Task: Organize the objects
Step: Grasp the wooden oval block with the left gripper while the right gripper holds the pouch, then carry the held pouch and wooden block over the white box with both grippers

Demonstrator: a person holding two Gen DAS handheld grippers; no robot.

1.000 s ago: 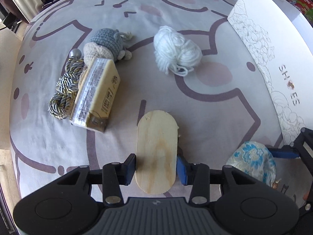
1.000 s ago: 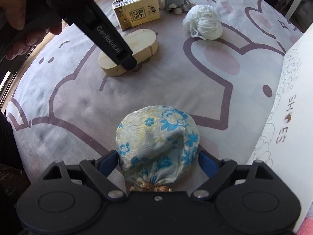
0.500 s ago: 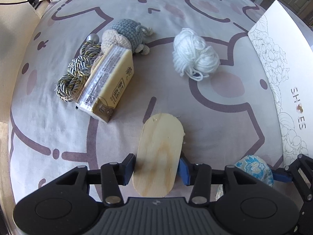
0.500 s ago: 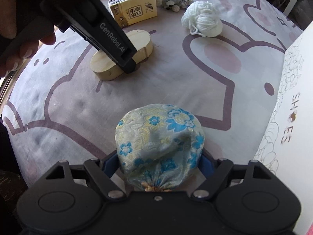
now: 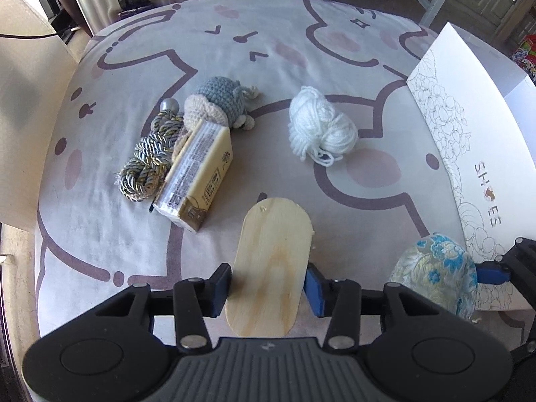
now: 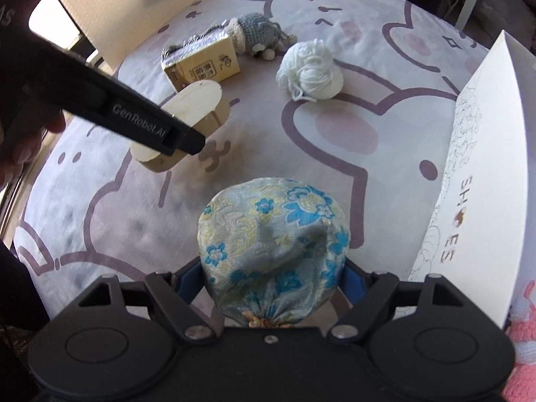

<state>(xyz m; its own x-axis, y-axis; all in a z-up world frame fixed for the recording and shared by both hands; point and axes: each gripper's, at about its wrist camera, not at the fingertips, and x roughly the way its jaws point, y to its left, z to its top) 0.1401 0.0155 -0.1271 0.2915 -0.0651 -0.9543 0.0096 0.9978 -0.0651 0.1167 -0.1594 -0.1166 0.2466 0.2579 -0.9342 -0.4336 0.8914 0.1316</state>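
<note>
You have one thing in each hand, so this reads as the carry stage of tidying up. Your left gripper (image 5: 268,286) has its jaws clamped on the flanks of the oval wooden box (image 5: 269,268), which appears in the right wrist view to hang clear of the cartoon-print cloth (image 5: 140,67) with a shadow beneath it. Your right gripper (image 6: 273,278) has its jaws clamped on the blue-flowered brocade pouch (image 6: 273,238), held near its gathered, tied neck, which points back toward the camera.

The white shoebox (image 5: 469,127), printed "SHOES", lies along the right edge of the surface, just beside the pouch. It looks like the likely place for these things, though neither view shows whether it is open or where its opening sits.

Well apart from your hands, at the far side, lie a white ball of yarn (image 5: 320,129), a yellow drink carton (image 5: 197,181) on its side, a coil of twisted silver-and-gold cord (image 5: 149,162) touching the carton, and a grey-blue crocheted toy (image 5: 217,100) just behind both.

Next, you probably swing both loads toward the shoebox. Keep the wooden box level so it does not slip between the pads, and mind that your two grippers sit close together and could knock each other. The pouch is soft, so expect it to sag once you let go.
</note>
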